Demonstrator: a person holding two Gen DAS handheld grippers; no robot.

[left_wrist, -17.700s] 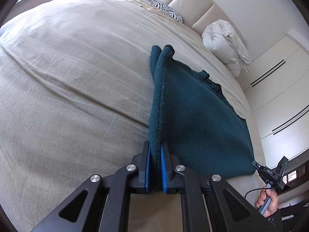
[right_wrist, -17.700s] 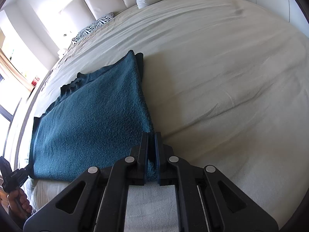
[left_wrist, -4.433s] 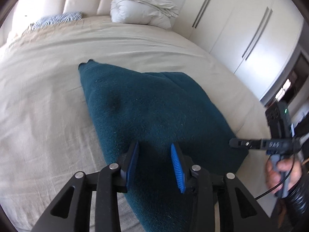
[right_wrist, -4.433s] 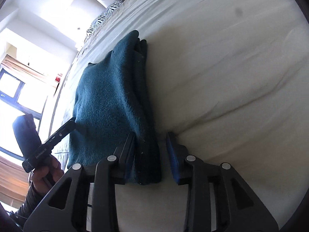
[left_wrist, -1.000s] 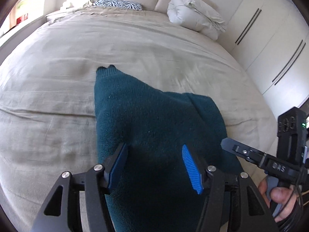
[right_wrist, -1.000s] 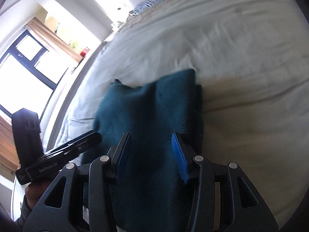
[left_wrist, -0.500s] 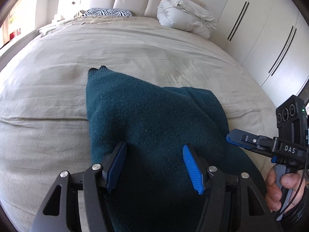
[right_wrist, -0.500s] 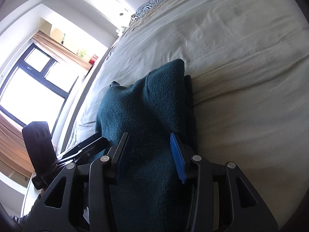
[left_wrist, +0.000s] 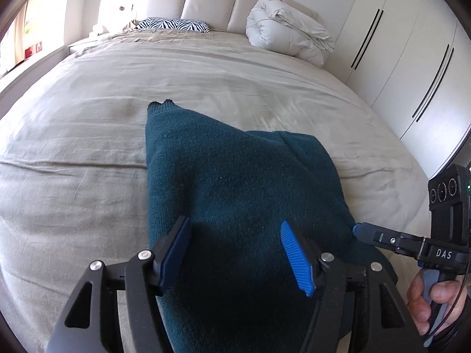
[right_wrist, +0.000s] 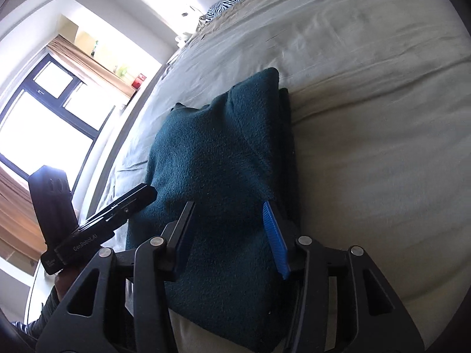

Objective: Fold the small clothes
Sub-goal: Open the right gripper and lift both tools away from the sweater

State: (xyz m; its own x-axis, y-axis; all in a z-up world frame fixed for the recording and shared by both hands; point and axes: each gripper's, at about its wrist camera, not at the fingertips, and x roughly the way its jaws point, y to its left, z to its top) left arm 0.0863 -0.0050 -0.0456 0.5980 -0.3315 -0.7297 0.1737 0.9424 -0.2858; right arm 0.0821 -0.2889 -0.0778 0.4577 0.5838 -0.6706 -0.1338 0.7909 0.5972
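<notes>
A dark teal knitted garment (left_wrist: 235, 176) lies folded into a thick wedge on the beige bed (left_wrist: 73, 176). My left gripper (left_wrist: 235, 250) hovers over its near end. The jaws are opening and straddle the cloth, and the blue pads (left_wrist: 294, 261) do not press on it. In the right wrist view the same garment (right_wrist: 212, 153) shows stacked layers along its right edge. My right gripper (right_wrist: 229, 229) is over that side. Its jaws are opening too, with cloth between them and no pinch.
A rolled white duvet (left_wrist: 288, 32) and a zebra-print pillow (left_wrist: 173, 25) sit by the padded headboard. White wardrobe doors (left_wrist: 412, 67) run along the right, a window (right_wrist: 44, 111) along the other side. A hand (left_wrist: 426, 303) holds the right gripper's handle.
Both pairs of jaws have spread a little wider over the garment. Both hands have shifted slightly across it. The garment has stayed flat on the bed.
</notes>
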